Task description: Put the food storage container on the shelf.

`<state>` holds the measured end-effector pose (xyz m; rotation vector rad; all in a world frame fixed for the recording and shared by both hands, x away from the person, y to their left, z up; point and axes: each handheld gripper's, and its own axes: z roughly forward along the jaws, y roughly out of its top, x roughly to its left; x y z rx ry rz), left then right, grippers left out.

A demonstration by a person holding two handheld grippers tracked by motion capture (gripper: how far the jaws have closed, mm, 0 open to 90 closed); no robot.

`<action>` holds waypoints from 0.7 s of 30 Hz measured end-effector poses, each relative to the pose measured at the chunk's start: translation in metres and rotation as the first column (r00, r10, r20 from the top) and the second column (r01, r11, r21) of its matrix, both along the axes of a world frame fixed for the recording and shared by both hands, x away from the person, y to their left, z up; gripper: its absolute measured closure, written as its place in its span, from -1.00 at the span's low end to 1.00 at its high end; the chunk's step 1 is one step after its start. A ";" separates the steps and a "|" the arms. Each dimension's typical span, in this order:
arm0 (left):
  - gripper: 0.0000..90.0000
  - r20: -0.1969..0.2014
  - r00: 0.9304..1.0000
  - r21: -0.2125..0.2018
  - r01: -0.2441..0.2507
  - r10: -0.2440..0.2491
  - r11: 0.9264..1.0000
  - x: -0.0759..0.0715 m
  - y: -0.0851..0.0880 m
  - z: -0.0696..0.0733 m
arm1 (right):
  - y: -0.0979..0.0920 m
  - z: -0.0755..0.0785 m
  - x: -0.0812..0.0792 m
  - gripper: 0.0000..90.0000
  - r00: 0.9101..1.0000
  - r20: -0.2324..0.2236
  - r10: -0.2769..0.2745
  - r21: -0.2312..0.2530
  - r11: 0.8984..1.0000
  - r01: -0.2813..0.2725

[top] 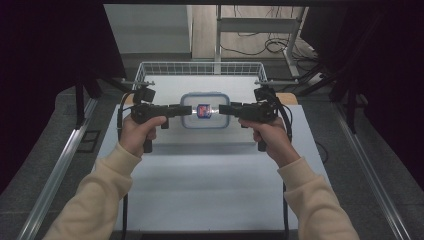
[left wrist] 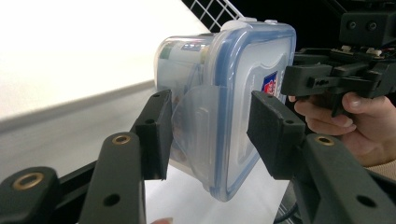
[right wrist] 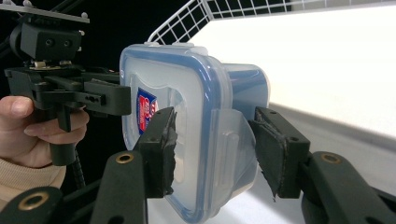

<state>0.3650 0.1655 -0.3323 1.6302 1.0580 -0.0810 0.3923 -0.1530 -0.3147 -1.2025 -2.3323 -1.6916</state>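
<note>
A clear plastic food container (top: 205, 120) with a blue-rimmed lid and a red-and-blue label hangs above the white table (top: 210, 175), held from both sides. My left gripper (top: 186, 111) is shut on its left edge. In the left gripper view the pads (left wrist: 154, 135) clamp the container (left wrist: 224, 93) over a side latch flap. My right gripper (top: 223, 109) is shut on the opposite edge. In the right gripper view its pads (right wrist: 161, 149) squeeze the container (right wrist: 196, 93) across lid and base. Something pale shows dimly inside the container.
A white wire basket (top: 200, 67) stands at the table's far end, just behind the container. Dark floor and metal rails flank the table on both sides. Desk legs and cables lie on the floor beyond the basket.
</note>
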 end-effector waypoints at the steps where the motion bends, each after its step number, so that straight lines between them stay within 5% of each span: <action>1: 0.12 0.000 1.000 -0.001 0.001 -0.001 1.000 0.003 0.001 0.002 | 0.000 0.000 0.000 0.11 1.000 0.000 0.000 0.000 1.000 0.000; 12: 0.12 -0.023 1.000 -0.026 0.006 -0.007 1.000 0.044 0.010 0.021 | 0.009 0.027 0.040 0.11 1.000 -0.006 0.003 -0.021 1.000 -0.004; 21: 0.12 -0.079 0.997 -0.006 0.015 -0.016 1.000 0.083 0.012 0.018 | 0.010 0.022 0.079 0.11 0.999 -0.053 0.001 -0.005 1.000 -0.001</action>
